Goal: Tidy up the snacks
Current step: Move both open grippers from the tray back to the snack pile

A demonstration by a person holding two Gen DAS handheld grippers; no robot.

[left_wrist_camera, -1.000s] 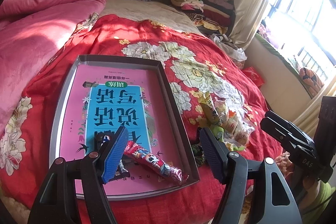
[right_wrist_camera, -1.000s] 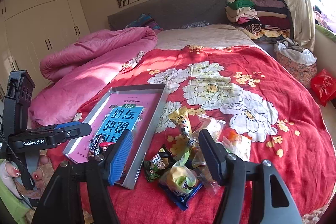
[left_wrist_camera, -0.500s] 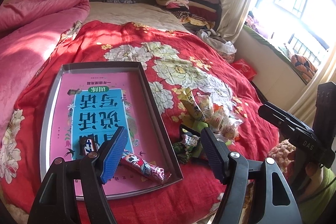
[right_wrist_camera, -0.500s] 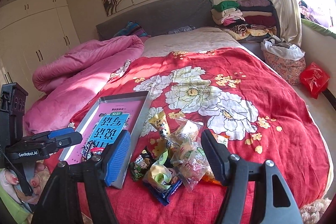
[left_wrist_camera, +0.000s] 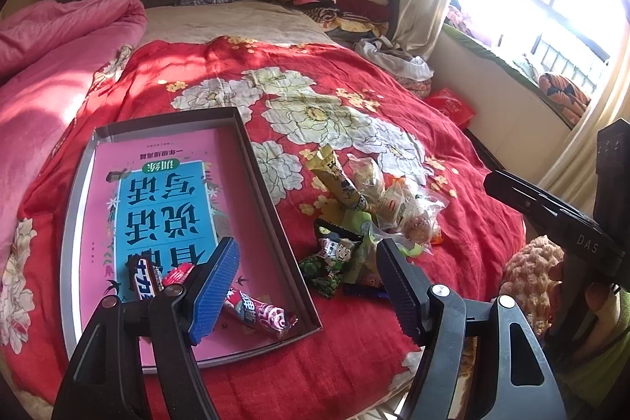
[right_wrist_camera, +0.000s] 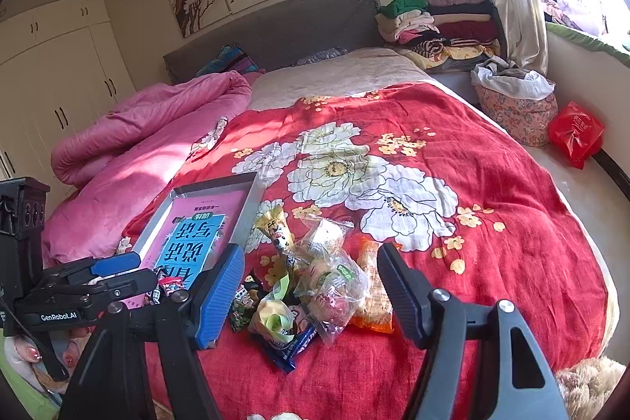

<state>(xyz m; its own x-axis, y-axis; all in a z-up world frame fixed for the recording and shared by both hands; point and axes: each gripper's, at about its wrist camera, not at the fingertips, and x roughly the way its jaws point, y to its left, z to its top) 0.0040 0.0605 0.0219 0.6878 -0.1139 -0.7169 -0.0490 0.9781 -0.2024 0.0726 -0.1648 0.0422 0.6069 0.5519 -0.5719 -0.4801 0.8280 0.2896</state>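
Sorting snacks from a loose heap into a shallow tray (left_wrist_camera: pixel 271 207) laid on the red floral bedspread (left_wrist_camera: pixel 354 97), near the foot edge of the bed. A pink and blue book lies flat inside the tray, apparently as a firm floor on the soft bedding. Two items already lie on it at the near end: a dark chocolate bar (left_wrist_camera: pixel 143 280) and a pink wrapped stick (left_wrist_camera: pixel 258 313), side by side, which suggests the sorting has only begun. The snack pile (right_wrist_camera: pixel 315 282) lies on the bedspread just beside the tray's right wall, within easy reach of either tool; it holds clear-wrapped pastries, an orange packet, a dark green pouch and a yellow cone.

Left gripper (left_wrist_camera: pixel 307 286): fingers spread wide, holding nothing and touching nothing, raised over the tray's near right corner. Right gripper (right_wrist_camera: pixel 307 294): fingers likewise spread wide and empty, raised with the pile framed between them, probably the better placed to take the next packet.
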